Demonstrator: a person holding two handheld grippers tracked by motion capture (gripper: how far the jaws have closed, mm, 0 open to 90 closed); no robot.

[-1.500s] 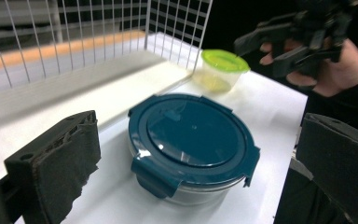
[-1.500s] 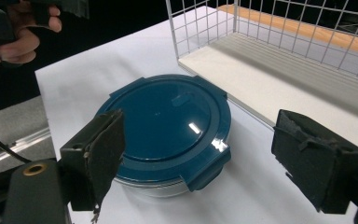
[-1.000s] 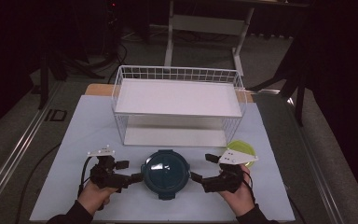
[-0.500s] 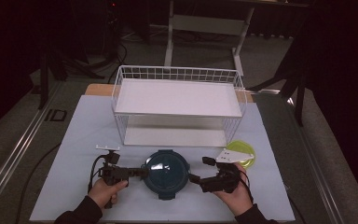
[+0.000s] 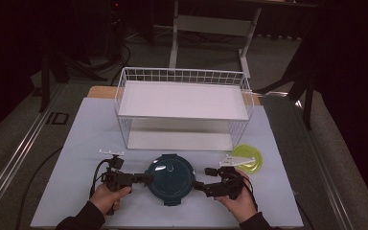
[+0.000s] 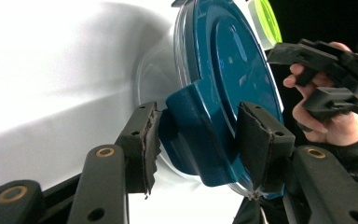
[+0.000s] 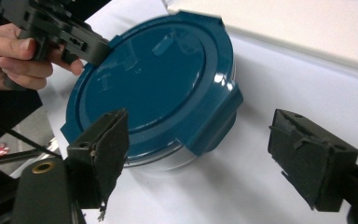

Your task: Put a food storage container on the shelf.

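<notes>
A round clear container with a teal lid (image 5: 170,175) (image 6: 233,60) (image 7: 154,84) sits at the table's front middle. My left gripper (image 5: 146,178) (image 6: 198,135) is at its left side, both pads pressed against the lid's teal latch tab (image 6: 193,126). My right gripper (image 5: 197,186) (image 7: 198,154) stands wide open at the container's right side. The lid's other latch tab (image 7: 214,123) lies between its jaws, untouched. Each hand and its gripper also appears across the lid in the other gripper's view.
A white wire rack with a shelf (image 5: 182,105) stands behind the container. A yellow-green lid (image 5: 248,158) (image 6: 268,21) lies to the right, behind my right hand. The pale table mat (image 5: 76,143) extends to both sides.
My left gripper has moved right and taken hold of the lid's left latch tab. The right gripper has edged toward the right latch and stays open.
</notes>
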